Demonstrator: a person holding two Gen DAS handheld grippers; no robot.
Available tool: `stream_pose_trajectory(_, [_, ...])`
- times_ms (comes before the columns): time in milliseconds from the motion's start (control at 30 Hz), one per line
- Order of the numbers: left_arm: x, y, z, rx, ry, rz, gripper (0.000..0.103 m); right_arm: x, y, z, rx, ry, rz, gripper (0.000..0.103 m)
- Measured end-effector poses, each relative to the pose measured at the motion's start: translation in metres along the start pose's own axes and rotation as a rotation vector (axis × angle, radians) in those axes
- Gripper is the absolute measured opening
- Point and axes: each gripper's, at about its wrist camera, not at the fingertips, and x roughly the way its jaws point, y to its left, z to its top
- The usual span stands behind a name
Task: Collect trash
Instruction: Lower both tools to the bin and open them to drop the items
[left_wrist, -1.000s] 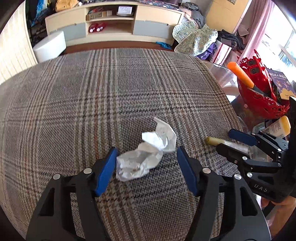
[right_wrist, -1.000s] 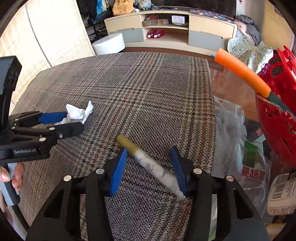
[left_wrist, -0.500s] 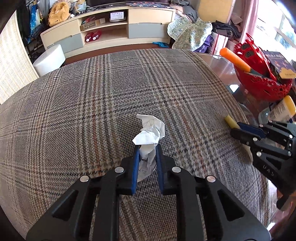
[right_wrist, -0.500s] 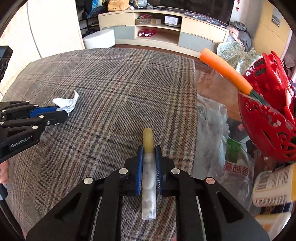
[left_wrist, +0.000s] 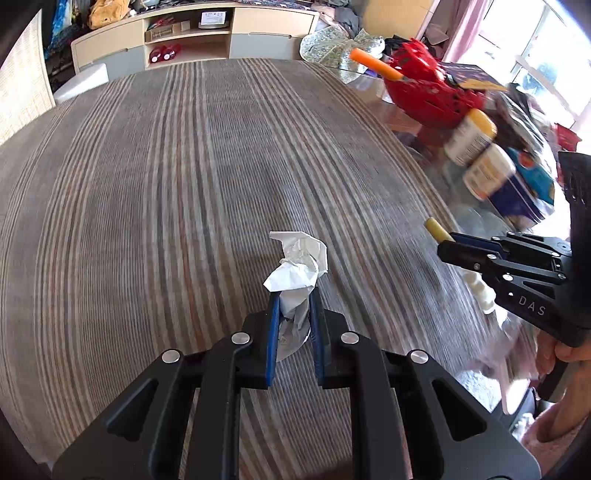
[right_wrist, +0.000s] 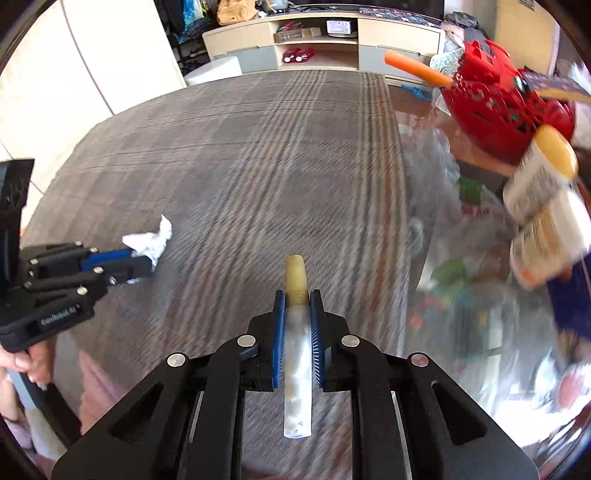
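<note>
My left gripper (left_wrist: 292, 295) is shut on a crumpled white paper (left_wrist: 296, 263) and holds it above the plaid tablecloth (left_wrist: 184, 166). The paper also shows in the right wrist view (right_wrist: 149, 242), sticking out of the left gripper (right_wrist: 147, 264). My right gripper (right_wrist: 297, 295) is shut on a clear tube with a yellow cap (right_wrist: 296, 280), held lengthwise between the blue pads. In the left wrist view the right gripper (left_wrist: 445, 245) is at the right with the tube's yellow cap (left_wrist: 434, 228) poking out.
A red openwork basket (right_wrist: 495, 107) with an orange-handled tool (right_wrist: 413, 68) stands at the table's right. White bottles with yellow caps (right_wrist: 543, 173), boxes and clear plastic bags (right_wrist: 443, 206) crowd the glass surface beside the cloth. A low shelf unit (left_wrist: 192, 33) stands behind.
Both grippers closed, the left on the paper and the right on the tube, then lifted them off the cloth. Both views are now motion-blurred and more of the cluttered right side shows.
</note>
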Motion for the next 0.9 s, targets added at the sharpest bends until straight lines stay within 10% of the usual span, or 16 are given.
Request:
stream_pose_trajectory(400, [-0.054,-0.020,-0.159,-0.087,0.020,-0.091,0.014,-0.015,0.075,-0.136,0.077,0.082,0.136,0.015])
stream_pose_trajectory(900, [0.013,-0.010,-0.221,-0.117,0.126,-0.089,0.014,0.045,0.077,-0.185,0.198,0.123,0.071,0.015])
